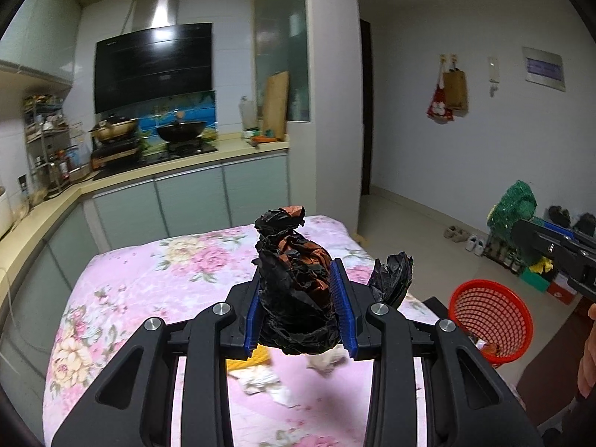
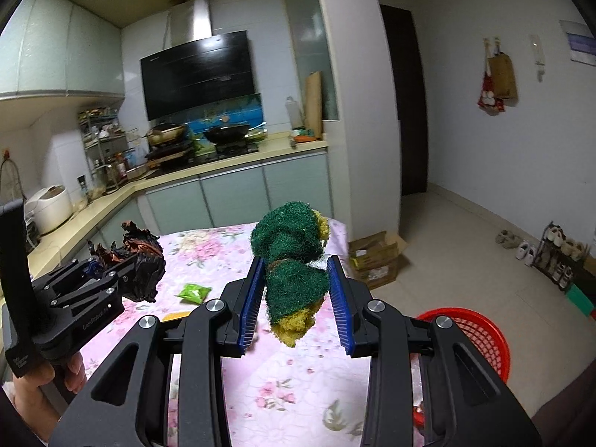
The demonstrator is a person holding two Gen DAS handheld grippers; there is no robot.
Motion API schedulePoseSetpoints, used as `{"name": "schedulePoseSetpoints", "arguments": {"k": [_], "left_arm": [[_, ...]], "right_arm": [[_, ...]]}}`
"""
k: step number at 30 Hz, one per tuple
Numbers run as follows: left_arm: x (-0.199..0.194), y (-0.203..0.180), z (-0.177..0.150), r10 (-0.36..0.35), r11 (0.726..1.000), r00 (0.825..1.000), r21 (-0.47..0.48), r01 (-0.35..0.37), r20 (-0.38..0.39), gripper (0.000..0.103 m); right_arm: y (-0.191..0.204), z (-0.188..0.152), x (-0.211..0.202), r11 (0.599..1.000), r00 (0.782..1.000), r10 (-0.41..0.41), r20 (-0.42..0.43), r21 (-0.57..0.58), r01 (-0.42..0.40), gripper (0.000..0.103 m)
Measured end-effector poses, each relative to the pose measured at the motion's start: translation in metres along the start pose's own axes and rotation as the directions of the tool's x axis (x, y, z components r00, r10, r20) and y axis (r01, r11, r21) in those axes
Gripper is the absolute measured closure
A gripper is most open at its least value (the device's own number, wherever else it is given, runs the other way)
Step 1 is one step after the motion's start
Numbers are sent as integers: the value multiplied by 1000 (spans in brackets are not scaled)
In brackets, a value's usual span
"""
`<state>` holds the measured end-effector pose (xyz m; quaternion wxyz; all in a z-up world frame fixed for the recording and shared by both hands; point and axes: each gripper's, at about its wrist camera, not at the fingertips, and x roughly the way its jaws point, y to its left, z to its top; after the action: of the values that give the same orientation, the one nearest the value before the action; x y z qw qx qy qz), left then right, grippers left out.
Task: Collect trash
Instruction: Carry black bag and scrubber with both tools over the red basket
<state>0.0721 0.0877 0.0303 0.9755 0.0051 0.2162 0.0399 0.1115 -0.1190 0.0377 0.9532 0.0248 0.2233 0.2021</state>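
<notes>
L hand-held gripper (image 1: 301, 309) clamps black bag (image 1: 298, 287).

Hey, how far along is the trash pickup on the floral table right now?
Done: some litter already lies in the red basket. In hand: the left gripper grips a crumpled black bag, and the right gripper grips a green and yellow scouring pad, neither dropped in yet. Left: a green packet and crumpled white paper remain on the tablecloth.
</notes>
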Motion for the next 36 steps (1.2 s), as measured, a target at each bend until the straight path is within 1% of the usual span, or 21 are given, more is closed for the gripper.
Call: {"name": "schedulePoseSetpoints", "arguments": {"k": [10,16,19,28,32,36], "left_arm": [[18,-44,-1,-110,993,994,48,110,-18,71],[32,-68,-2,-175,982,984,67,178,-42,71],[42,-85,-2,-221,971,973,79,226,-61,71],[62,-138,-5,-312,936,945,140,324,-103,71],[67,-154,-9,-334,924,934,154,351,-123,71],[74,-160,-11,-349,916,926,159,369,-142,71]], "right_arm": [[-39,-10,-17,993,994,-108,2,52,108,69],[-64,-19,-23,980,984,-176,-17,91,177,69],[-73,-22,-24,972,978,-208,-27,110,210,69],[-106,-36,-28,945,957,-282,-61,156,288,69],[-116,-40,-31,934,950,-305,-67,172,312,69],[-124,-43,-33,928,946,-317,-72,184,325,69]]}}
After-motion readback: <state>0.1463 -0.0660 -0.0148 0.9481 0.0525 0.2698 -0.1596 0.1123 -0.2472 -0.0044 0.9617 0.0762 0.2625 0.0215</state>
